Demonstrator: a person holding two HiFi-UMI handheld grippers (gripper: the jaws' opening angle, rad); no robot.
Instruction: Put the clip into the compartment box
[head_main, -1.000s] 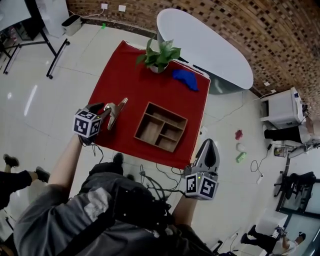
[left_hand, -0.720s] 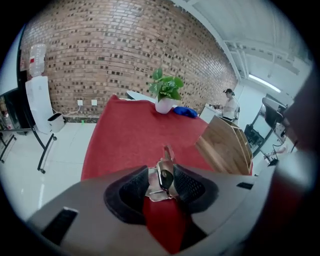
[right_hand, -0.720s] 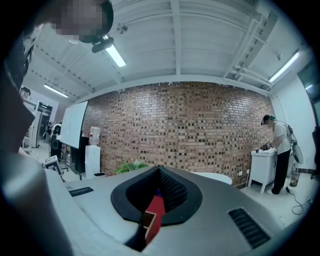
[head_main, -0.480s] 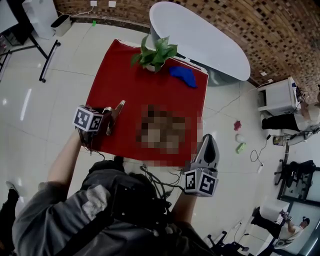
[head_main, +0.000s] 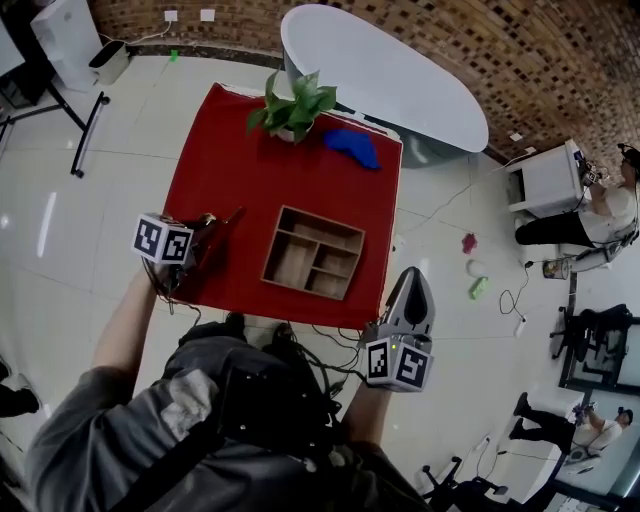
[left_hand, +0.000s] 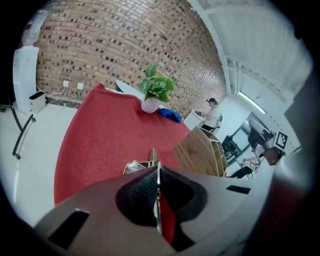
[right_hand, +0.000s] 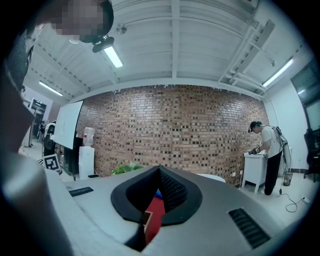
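Left claw (left_hand: 157, 175): pressed together, pinching the clip (left_hand: 153, 157) above the red table's (head_main: 250, 170) left edge.
Right claw (head_main: 412, 283): pressed together, empty, off the table's near corner.
Compartment box (head_main: 313, 253): mid-table, apart from the clip.

One clip (left_hand: 137, 166), one compartment box (head_main: 324, 222), one potted plant (head_main: 292, 105), one blue cloth (head_main: 350, 146), one red tablecloth (head_main: 240, 170).

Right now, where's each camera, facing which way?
Head view: on the head, steeply down at red table, compartment box; shows both forearms, left gripper, right gripper.
Left gripper view: on that gripper, across the table toward the plant; jaws shut on the clip.
Right gripper view: on that gripper, toward the brick wall; shut jaws.
Shared: table, plant.
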